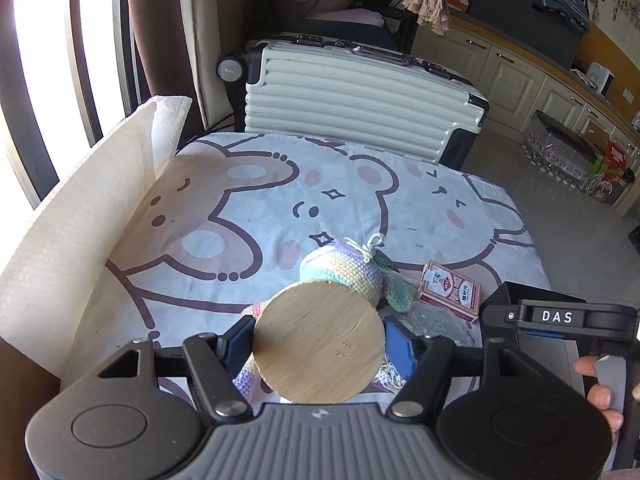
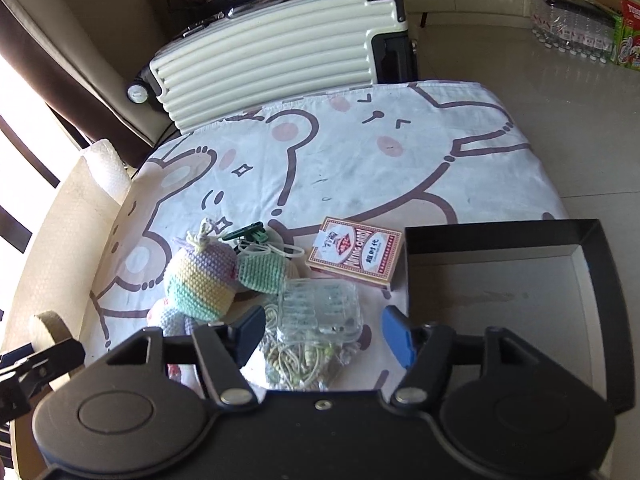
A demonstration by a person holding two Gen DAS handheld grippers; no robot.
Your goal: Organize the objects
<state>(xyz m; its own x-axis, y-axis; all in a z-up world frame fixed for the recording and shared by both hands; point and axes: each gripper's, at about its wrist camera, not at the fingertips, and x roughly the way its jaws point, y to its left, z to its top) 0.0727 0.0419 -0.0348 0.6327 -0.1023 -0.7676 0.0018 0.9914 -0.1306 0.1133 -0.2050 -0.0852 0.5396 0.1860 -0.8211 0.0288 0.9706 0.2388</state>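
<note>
My left gripper (image 1: 318, 340) is shut on a round wooden disc (image 1: 318, 342) and holds it above the table; the disc shows edge-on at the left of the right wrist view (image 2: 46, 326). Under it lies a rainbow crochet toy (image 1: 340, 268) (image 2: 200, 280), next to a green crochet piece (image 2: 262, 270). My right gripper (image 2: 324, 334) is open over a clear plastic box (image 2: 320, 306) lying on a bag of cords (image 2: 300, 360). A red card box (image 2: 356, 254) (image 1: 450, 288) lies beside an empty black tray (image 2: 500, 280).
The table wears a bear-print cloth (image 2: 360, 160) (image 1: 240, 208). A green clip (image 2: 248, 232) lies behind the toy. A paper towel roll (image 1: 100, 208) stands at the left edge. A white suitcase (image 1: 352, 92) (image 2: 280, 48) stands behind the table. Water bottles (image 2: 572, 32) sit on the floor.
</note>
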